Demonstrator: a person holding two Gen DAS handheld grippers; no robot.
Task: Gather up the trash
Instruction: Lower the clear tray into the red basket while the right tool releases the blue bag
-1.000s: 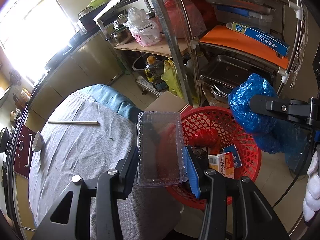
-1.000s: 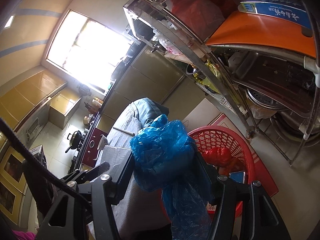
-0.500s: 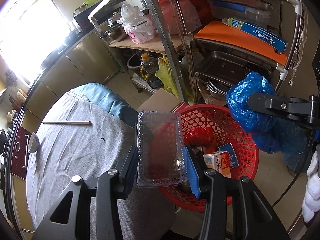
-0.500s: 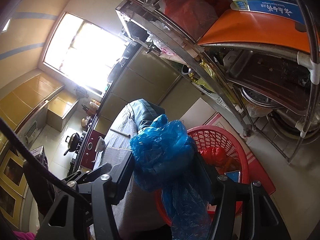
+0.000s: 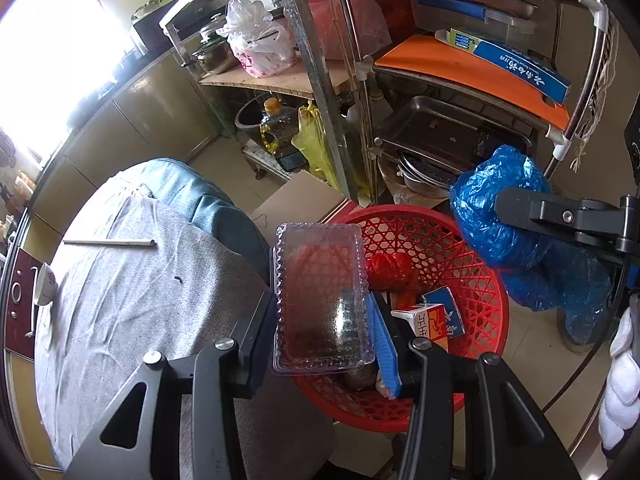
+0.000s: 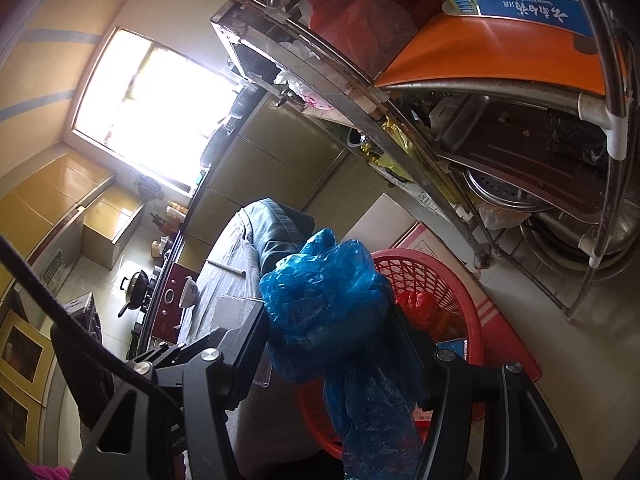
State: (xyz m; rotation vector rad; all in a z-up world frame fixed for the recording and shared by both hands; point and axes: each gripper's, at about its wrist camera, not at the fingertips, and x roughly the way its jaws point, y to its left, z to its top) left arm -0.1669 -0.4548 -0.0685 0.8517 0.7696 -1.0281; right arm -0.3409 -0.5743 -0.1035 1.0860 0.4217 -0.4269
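Observation:
My left gripper (image 5: 320, 332) is shut on a clear plastic clamshell box (image 5: 320, 296), held over the near rim of a red mesh basket (image 5: 452, 240) on the floor. The basket holds a red wrapper (image 5: 388, 268) and small cartons (image 5: 432, 320). My right gripper (image 6: 332, 340) is shut on a crumpled blue plastic bag (image 6: 324, 296), whose tail hangs down below the fingers. In the left wrist view that blue bag (image 5: 496, 208) hovers above the basket's right rim. In the right wrist view the basket (image 6: 432, 276) lies just beyond the bag.
A round table under grey cloth (image 5: 132, 304) carries a chopstick (image 5: 108, 242) and a small bowl (image 5: 46, 288). A metal rack (image 5: 320, 80) with pans, bags and an orange board (image 5: 468, 72) stands behind the basket. A gloved hand (image 5: 620, 380) shows at the right edge.
Both views have shifted slightly, so the basket sits a little more under the clamshell box. Both grips are unchanged.

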